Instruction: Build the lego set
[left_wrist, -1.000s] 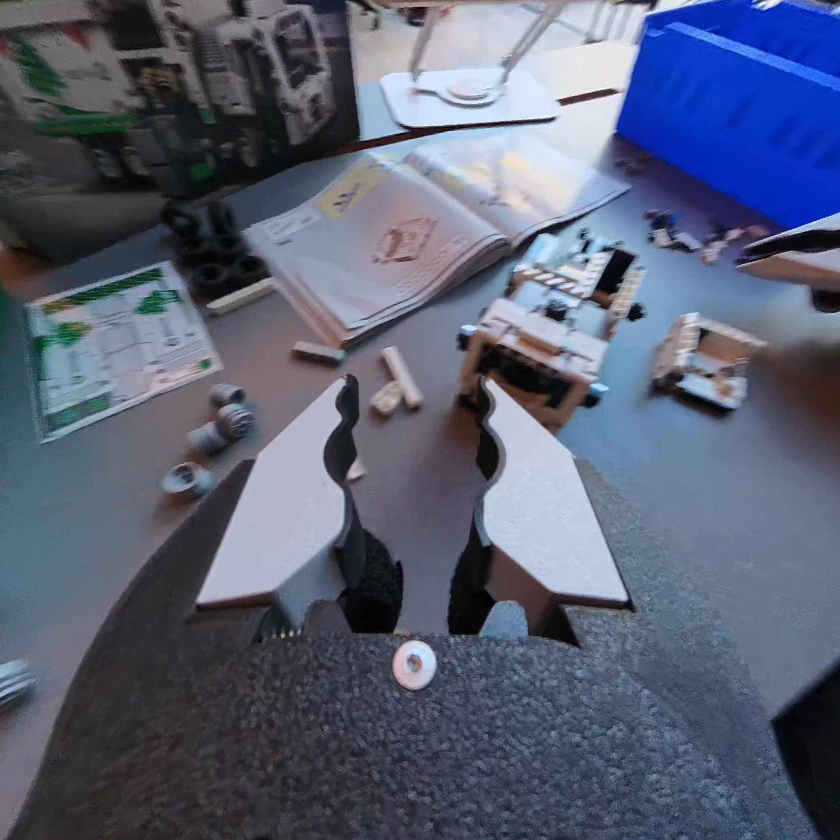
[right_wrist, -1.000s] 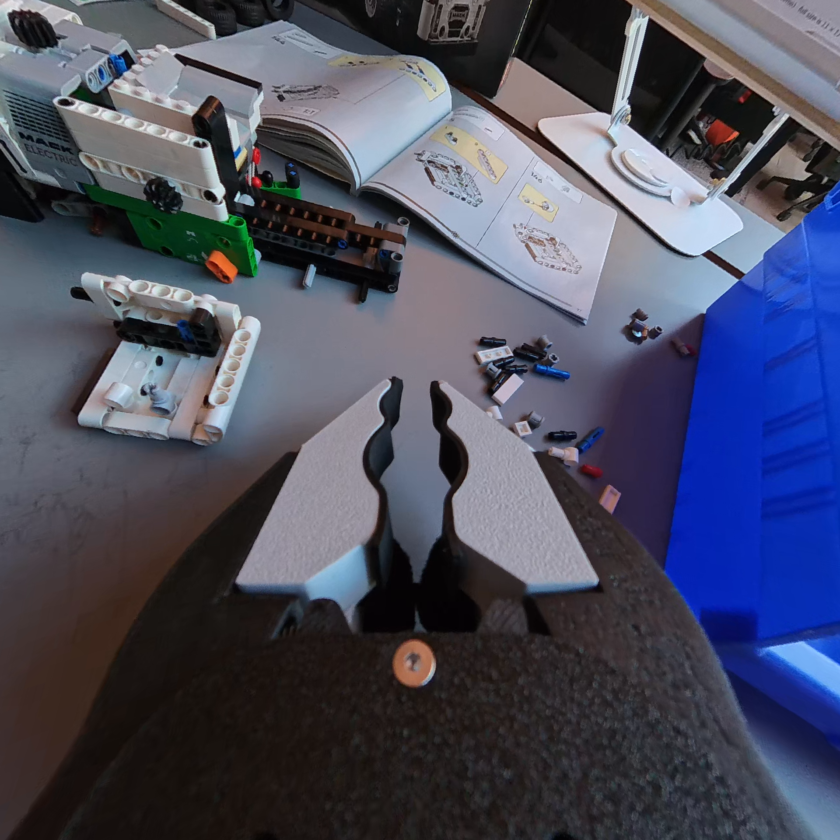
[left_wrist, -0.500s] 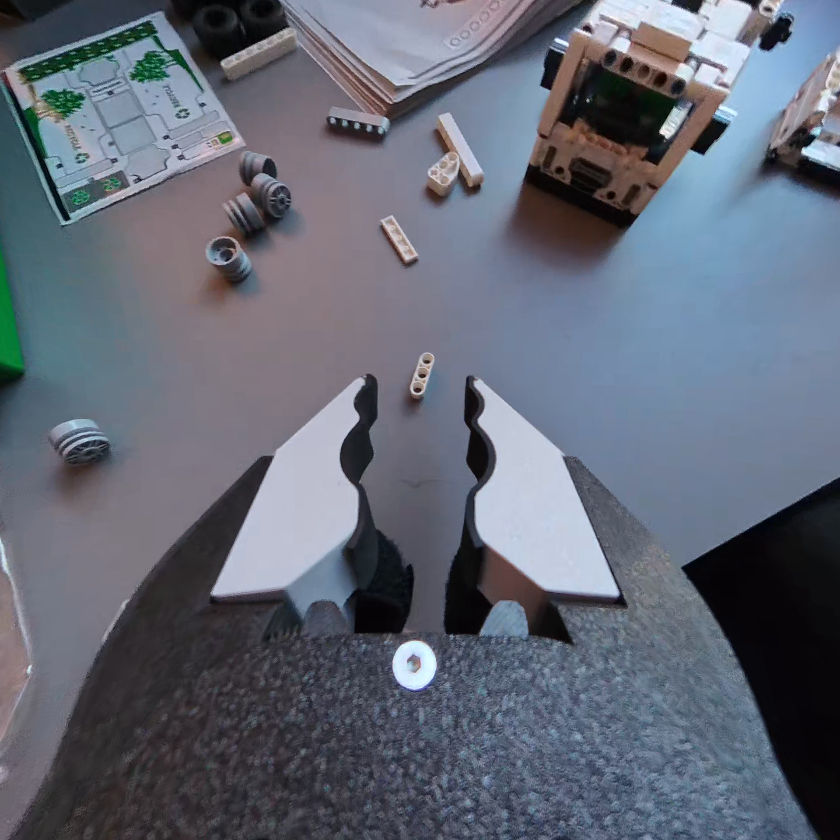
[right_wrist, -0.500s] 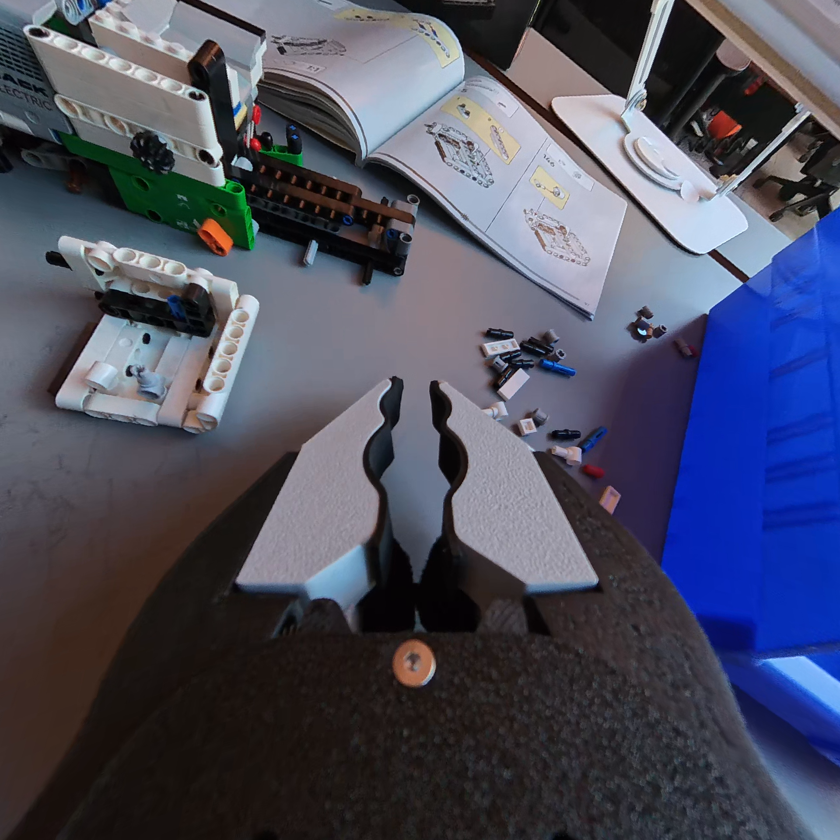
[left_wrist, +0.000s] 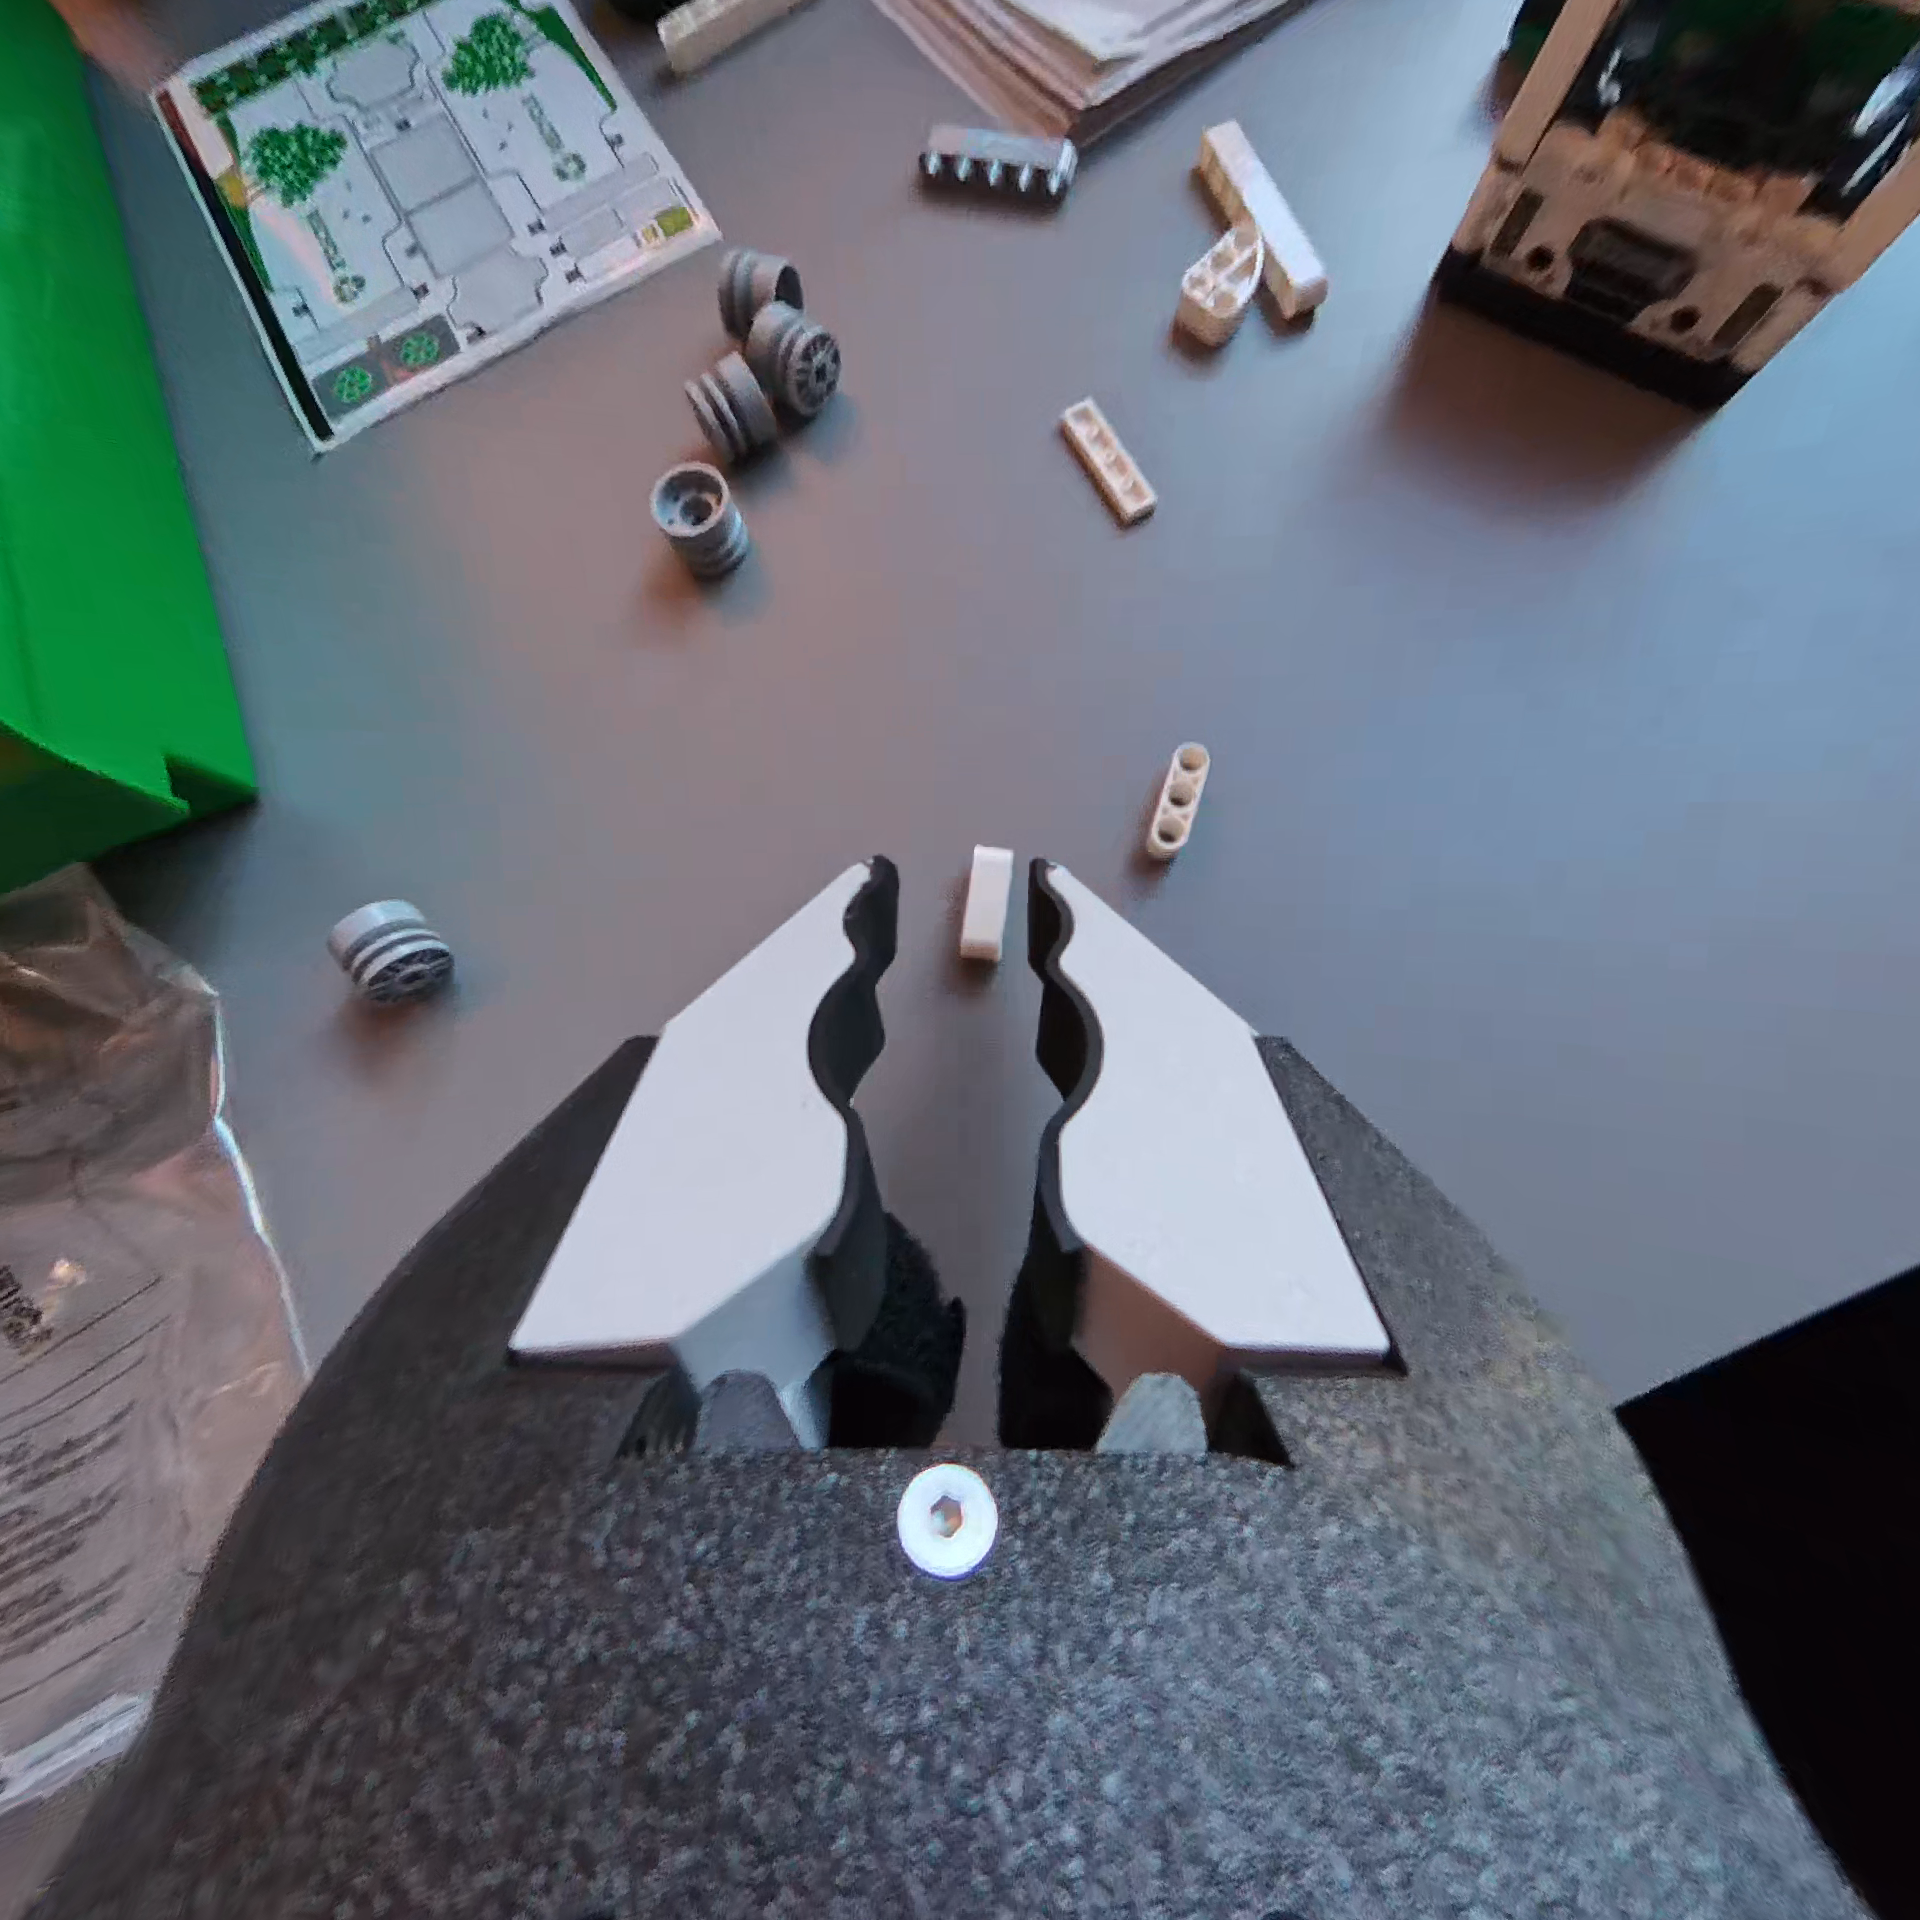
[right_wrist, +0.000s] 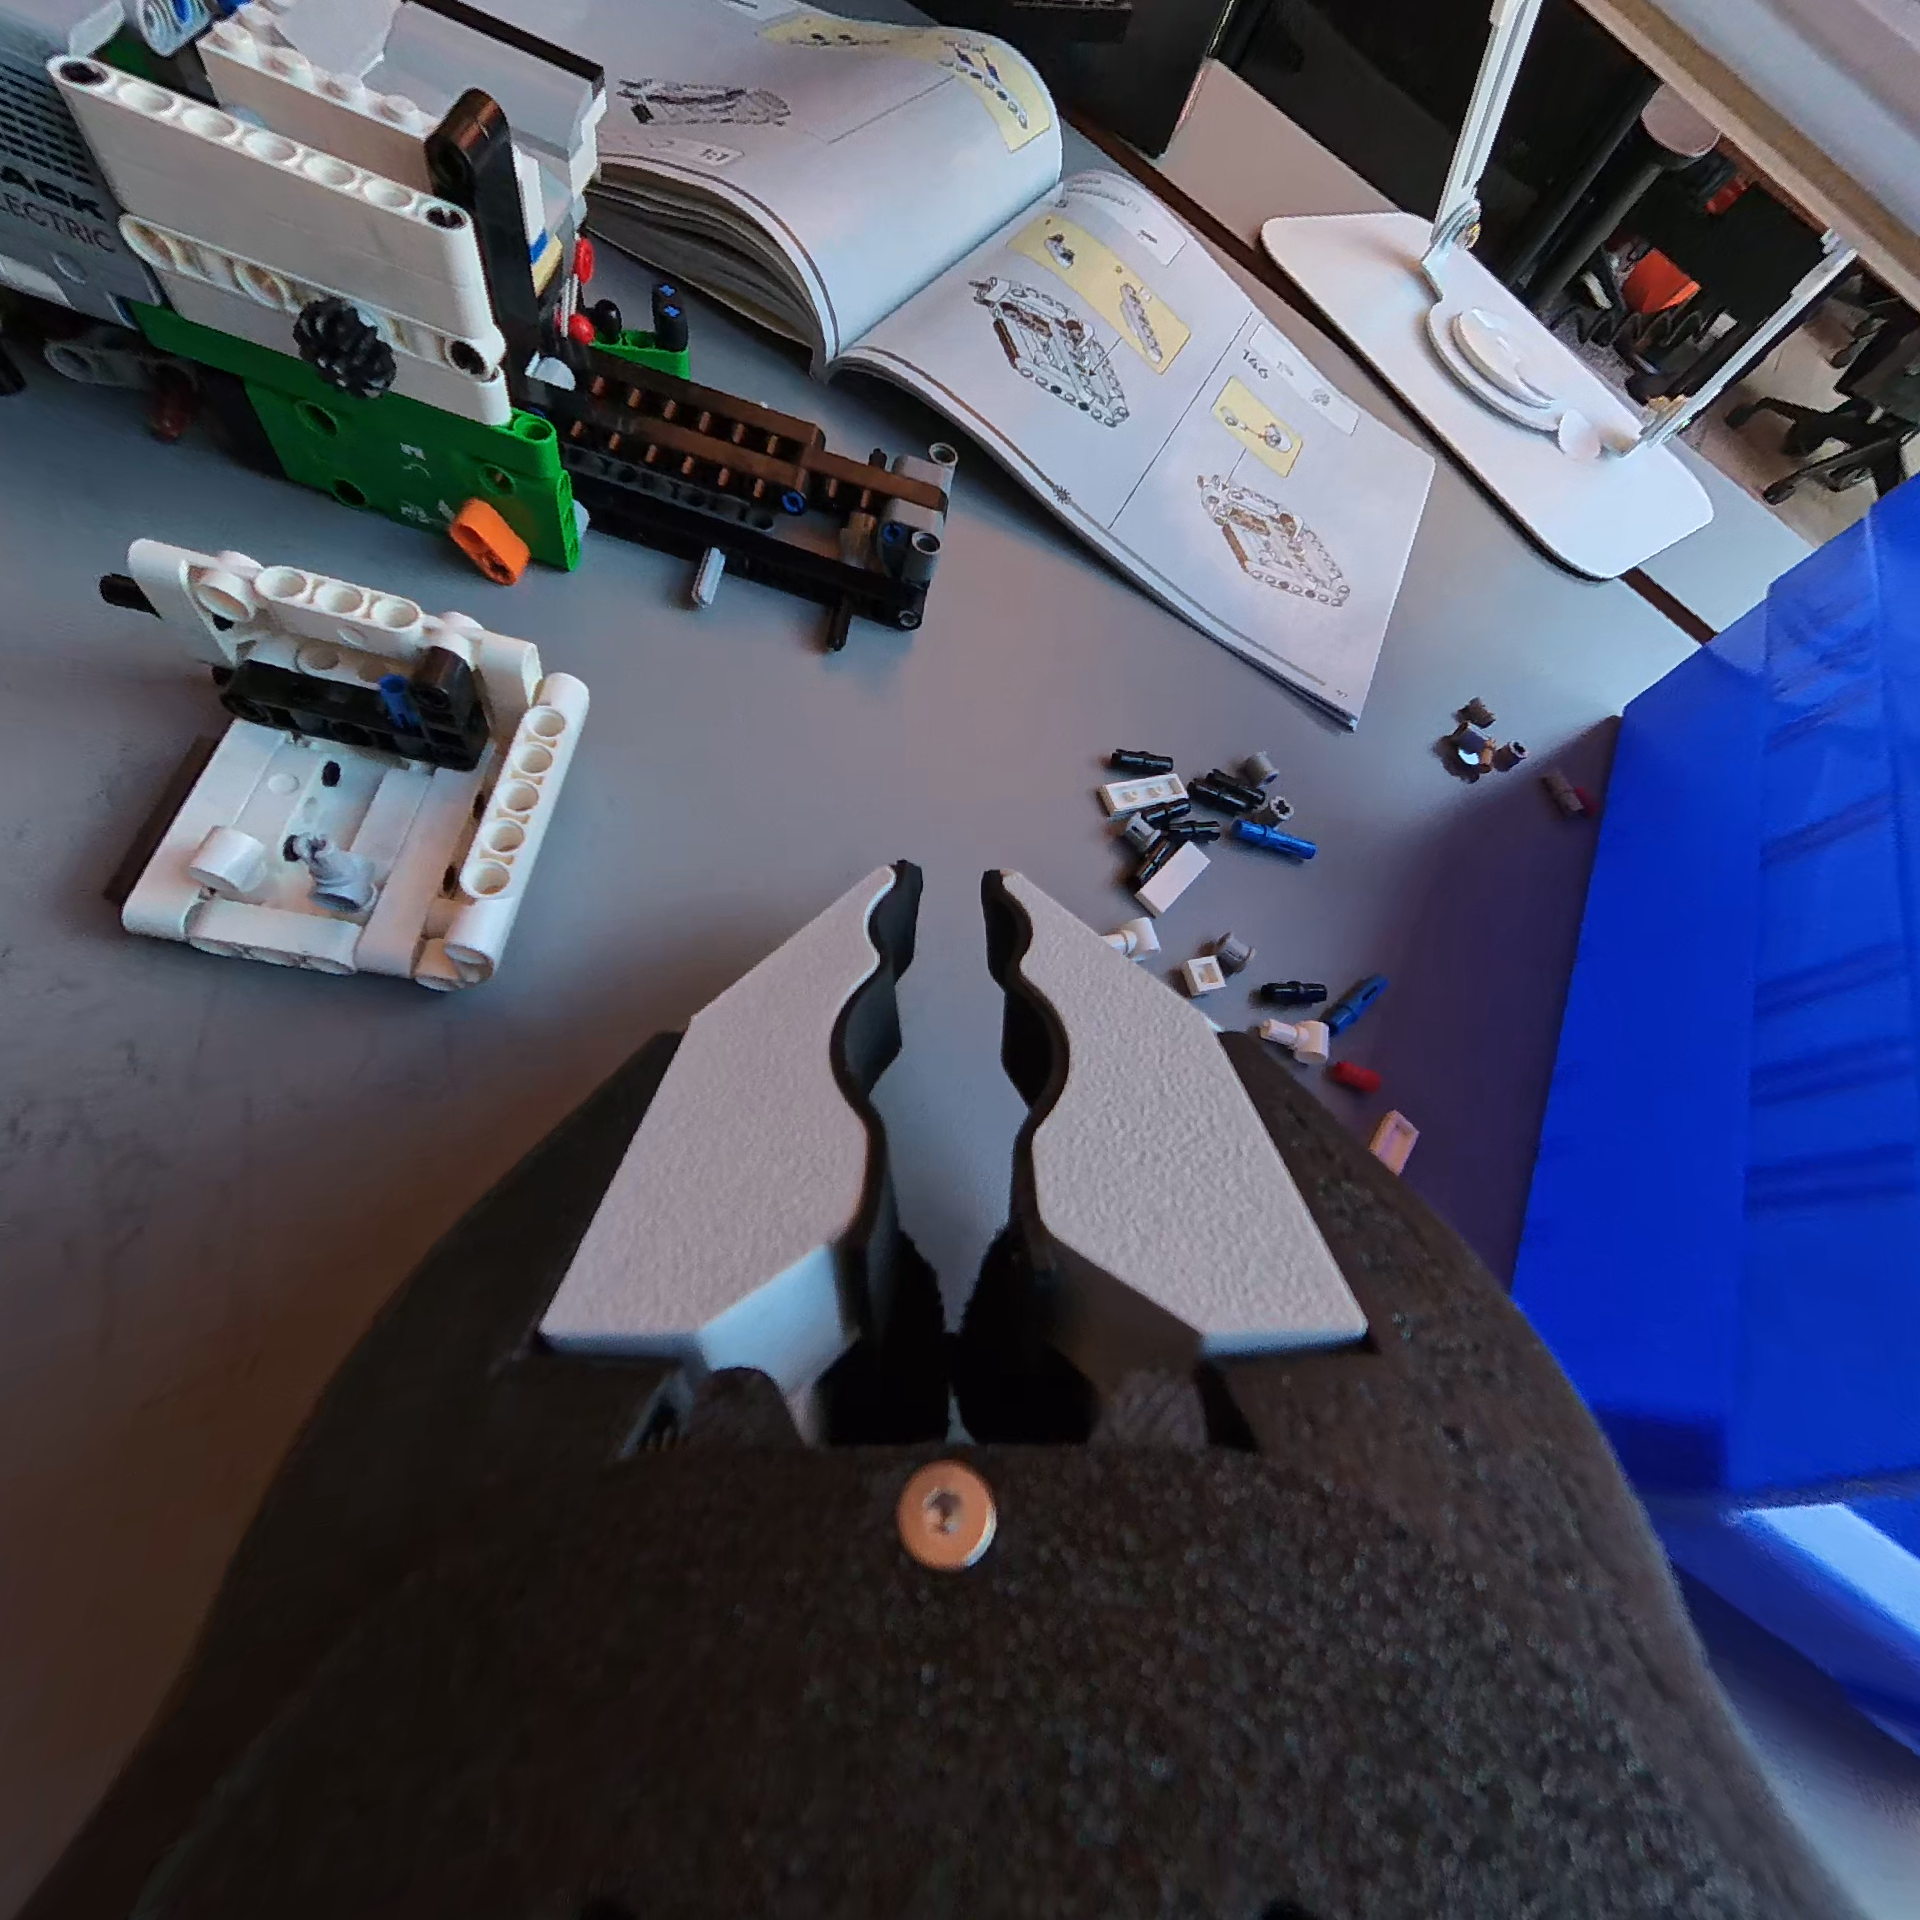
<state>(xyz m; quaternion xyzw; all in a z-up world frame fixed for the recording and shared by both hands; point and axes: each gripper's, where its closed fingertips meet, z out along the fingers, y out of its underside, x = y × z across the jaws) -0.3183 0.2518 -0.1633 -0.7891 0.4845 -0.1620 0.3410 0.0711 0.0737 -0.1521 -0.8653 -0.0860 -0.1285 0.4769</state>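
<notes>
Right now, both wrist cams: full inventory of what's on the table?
small brick: 1, white, between left fingertips, untouched
three-hole beam: 1, white, just right of it
wheel hubs: 5, grey, four clustered, one apart
sticker sheet: 1, green-white, far left
green box: 1, left edge
plastic bag: 1, clear, near left
truck build: 1, white-green-black, far left
white subassembly: 1, nearer than the truck
manual: 1, open
loose pins: many, black, blue, white
blue bin: 1, right
left gripper: open
right gripper: open, empty
</notes>
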